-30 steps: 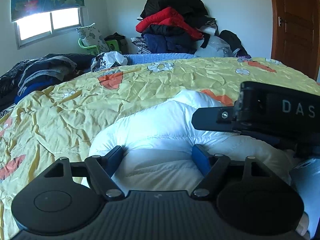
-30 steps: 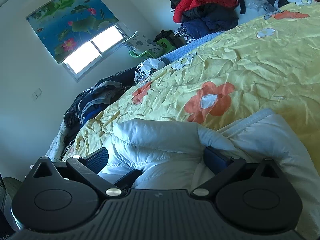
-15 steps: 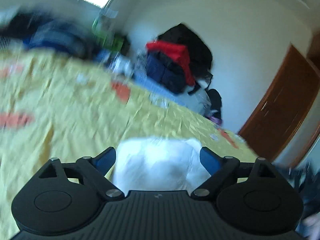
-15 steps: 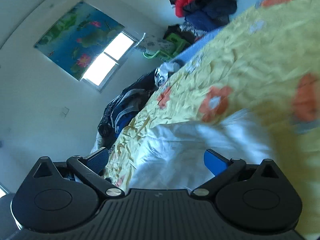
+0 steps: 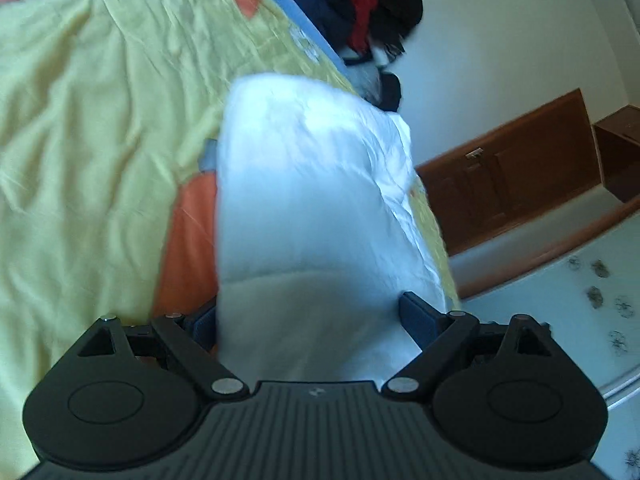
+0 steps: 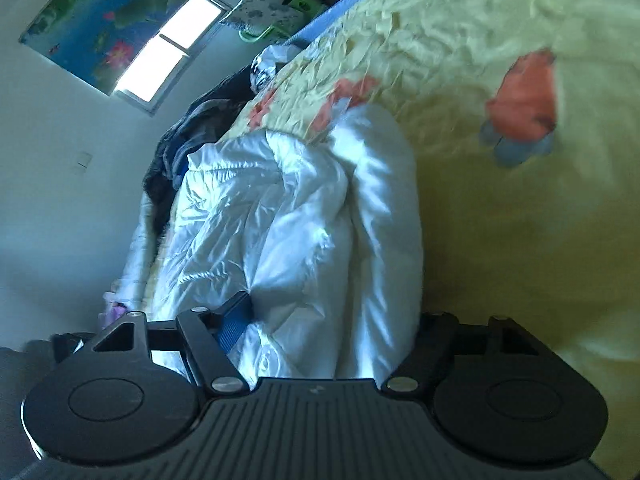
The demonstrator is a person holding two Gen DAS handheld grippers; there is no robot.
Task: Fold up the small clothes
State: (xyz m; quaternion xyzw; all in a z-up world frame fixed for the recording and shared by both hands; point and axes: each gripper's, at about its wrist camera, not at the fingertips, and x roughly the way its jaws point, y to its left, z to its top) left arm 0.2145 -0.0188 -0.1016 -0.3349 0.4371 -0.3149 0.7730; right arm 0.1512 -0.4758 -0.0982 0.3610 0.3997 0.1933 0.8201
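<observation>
White padded jacket (image 5: 312,208) lies on bed's yellow quilt (image 5: 88,128), near bed edge. L gripper (image 5: 308,320) jaws straddle jacket's near end, wide, closing slightly; grip unclear. R gripper (image 6: 328,320) jaws closing w/ jacket bulk between, prob. to gather the fold; pinch not confirmed.

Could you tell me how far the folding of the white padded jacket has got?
Done: the white puffy quilted jacket lies bunched into a compact bundle on the yellow flowered bedspread. In hand: it sits between both grippers; the left gripper and right gripper are both closing on it. Left: squaring the bundle; the folds look loose, and blur hides its edges.
</observation>
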